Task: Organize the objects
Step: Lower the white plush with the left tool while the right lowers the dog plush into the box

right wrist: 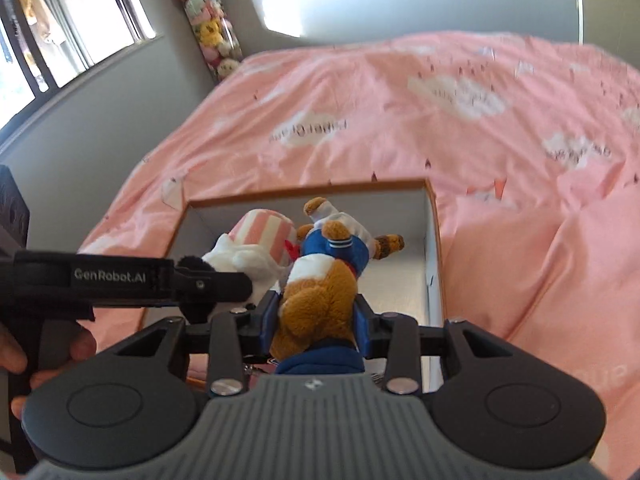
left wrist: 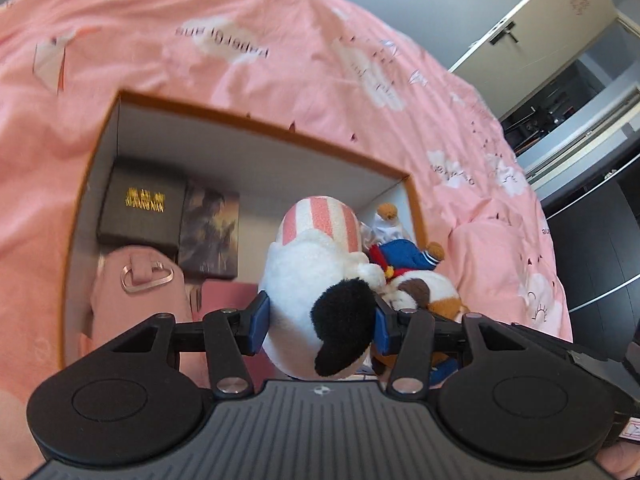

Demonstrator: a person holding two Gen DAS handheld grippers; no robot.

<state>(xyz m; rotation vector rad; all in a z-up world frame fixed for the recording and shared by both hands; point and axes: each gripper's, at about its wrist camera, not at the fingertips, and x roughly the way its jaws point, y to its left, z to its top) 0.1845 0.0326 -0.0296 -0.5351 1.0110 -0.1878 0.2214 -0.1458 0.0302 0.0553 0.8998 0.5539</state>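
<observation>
We had both toys over the box (left wrist: 256, 130) on the bed (left wrist: 248, 40): left gripper (left wrist: 320, 320) clamped on the white plush (left wrist: 320, 280), right gripper (right wrist: 316, 320) on the brown plush (right wrist: 316, 300). Placing step. Next: lower, then release into free space.

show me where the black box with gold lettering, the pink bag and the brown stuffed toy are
Black box (left wrist: 140, 208), left wrist view, on its lid near the gold letters.
Pink bag (left wrist: 138, 300), left wrist view, on its front below the metal ring.
Brown stuffed toy (right wrist: 316, 296), right wrist view, on its brown fur.
</observation>
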